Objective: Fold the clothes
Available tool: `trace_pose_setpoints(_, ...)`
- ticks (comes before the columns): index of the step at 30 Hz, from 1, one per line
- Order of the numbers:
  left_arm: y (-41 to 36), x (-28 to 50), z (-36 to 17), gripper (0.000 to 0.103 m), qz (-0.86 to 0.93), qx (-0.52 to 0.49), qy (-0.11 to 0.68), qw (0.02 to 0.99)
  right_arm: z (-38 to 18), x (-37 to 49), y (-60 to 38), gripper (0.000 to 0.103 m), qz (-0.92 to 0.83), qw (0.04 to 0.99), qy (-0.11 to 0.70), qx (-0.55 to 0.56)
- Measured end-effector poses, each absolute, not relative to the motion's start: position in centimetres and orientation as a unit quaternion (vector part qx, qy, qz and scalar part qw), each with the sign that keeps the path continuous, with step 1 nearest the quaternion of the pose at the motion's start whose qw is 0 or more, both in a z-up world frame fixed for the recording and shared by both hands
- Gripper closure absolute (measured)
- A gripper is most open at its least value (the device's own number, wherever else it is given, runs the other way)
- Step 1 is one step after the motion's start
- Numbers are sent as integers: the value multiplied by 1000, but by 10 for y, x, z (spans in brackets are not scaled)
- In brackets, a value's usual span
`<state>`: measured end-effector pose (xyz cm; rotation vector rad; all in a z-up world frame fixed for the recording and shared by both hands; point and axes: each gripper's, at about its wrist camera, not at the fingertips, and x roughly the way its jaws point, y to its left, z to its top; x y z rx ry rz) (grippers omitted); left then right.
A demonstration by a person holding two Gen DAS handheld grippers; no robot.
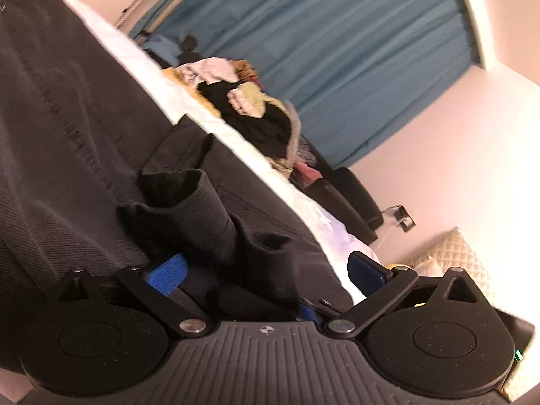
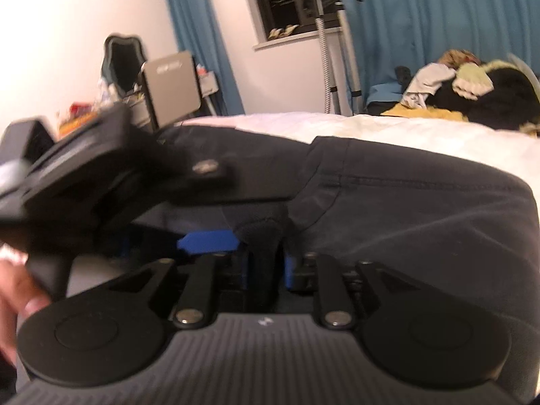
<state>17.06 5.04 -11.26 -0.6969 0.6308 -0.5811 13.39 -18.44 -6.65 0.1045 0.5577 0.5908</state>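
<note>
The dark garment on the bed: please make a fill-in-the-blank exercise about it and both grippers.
1. The dark garment lies on a ____ bed sheet.
2. The right gripper is ____ on a fold of the garment.
3. The left gripper has its blue pads spread ____.
4. The curtain behind the clothes pile is ____.

Answers: white; shut; open; blue

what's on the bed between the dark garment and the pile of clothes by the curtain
In the right wrist view, only bare white bedsheet lies between the dark garment and the pile of clothes. The left wrist view shows the same white strip.
</note>
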Motion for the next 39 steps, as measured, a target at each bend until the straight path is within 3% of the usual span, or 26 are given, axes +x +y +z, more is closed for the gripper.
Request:
trace_pose_setpoints(3,52,174,-117,5,-266,-337,299,852,-62,122,-184,59,293,912,283,45)
trace_pose_setpoints(9,43,178,-119,37,-206,-271,317,885,-46,96,-224,51,235,917,303,106)
trace_pose_setpoints(11,48,178,-118,60,-193,-270,317,888,-43,91,-246,47,199,923,299,141)
trace_pose_setpoints(13,53,176,-115,70,-182,-276,313,890,-41,87,-269,46,157,927,290,179)
trace_pose_setpoints(15,59,171,-104,89,-176,-276,289,899,-40,85,-293,45,117,927,276,225)
trace_pose_setpoints(25,116,116,-32,90,-134,-273,145,942,-67,87,-360,43,33,888,243,389)
trace_pose_setpoints(27,135,110,-37,89,-88,-256,161,949,-70,92,-353,42,52,883,248,395)
trace_pose_setpoints(31,150,136,-73,85,-34,-261,258,930,-76,102,-339,30,91,872,258,405)
trace_pose_setpoints(33,149,140,-82,76,-24,-265,277,923,-79,106,-331,29,110,867,263,409)
trace_pose_setpoints(34,145,139,-78,63,-24,-257,278,925,-79,108,-325,29,116,873,267,392)
trace_pose_setpoints(35,142,136,-73,43,-29,-248,280,927,-79,110,-319,28,122,879,271,374)
trace_pose_setpoints(37,136,122,-60,28,-36,-233,267,934,-80,112,-309,26,123,886,280,348)
trace_pose_setpoints(39,131,107,-47,24,-18,-211,250,945,-87,113,-305,25,125,886,288,340)
